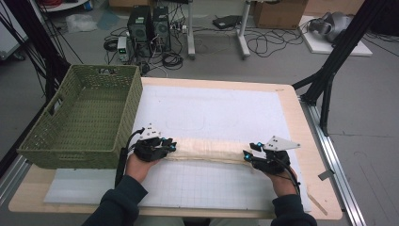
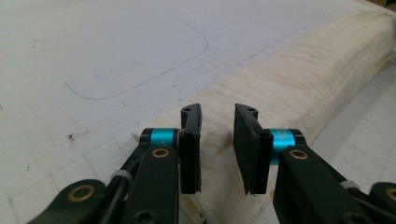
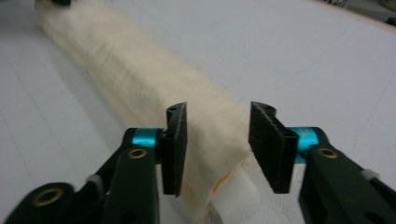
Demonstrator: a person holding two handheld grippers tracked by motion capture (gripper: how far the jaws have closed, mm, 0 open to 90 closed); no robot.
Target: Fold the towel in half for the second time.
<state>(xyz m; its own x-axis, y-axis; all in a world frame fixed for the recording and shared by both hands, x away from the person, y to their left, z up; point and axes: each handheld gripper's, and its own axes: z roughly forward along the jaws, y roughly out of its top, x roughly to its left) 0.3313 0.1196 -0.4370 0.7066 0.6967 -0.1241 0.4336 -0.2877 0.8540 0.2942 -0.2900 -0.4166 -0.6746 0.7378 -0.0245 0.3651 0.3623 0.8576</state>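
Cloth [image 1: 207, 151], cream-coloured and folded into a long narrow roll, lies across the near half of the white mat [image 1: 226, 113], running left to right. The left gripper [image 1: 170, 146] sits at the roll's left end and the right gripper [image 1: 246, 155] at its right end. In the left gripper view the jaws stand apart with the cloth's end [image 2: 299, 88] beneath and between them, and no pad presses on it: a released state. In the right gripper view the jaws are also spread, wider than the roll [image 3: 140, 79] that runs away between them, with a gap showing on the right side; nothing is pinched.

Taking the roll as the landmark: beyond it the mat is bare up to the far edge of the wooden table [image 1: 289, 101], giving wide room. Nearer than the roll, a band of gridded mat reaches the table's near edge, where the person's dark sleeves [image 1: 117, 202] come in. Left of the roll's left end, the green woven basket [image 1: 61, 141] stands just beside the left gripper, its near corner hanging past the table's left edge. Right of the roll, a strip of mat and then bare wood lead to the table's right edge.

A faint rounded-rectangle outline [image 2: 140, 70] is drawn on the mat beyond the roll. No readable writing or brand shows anywhere.
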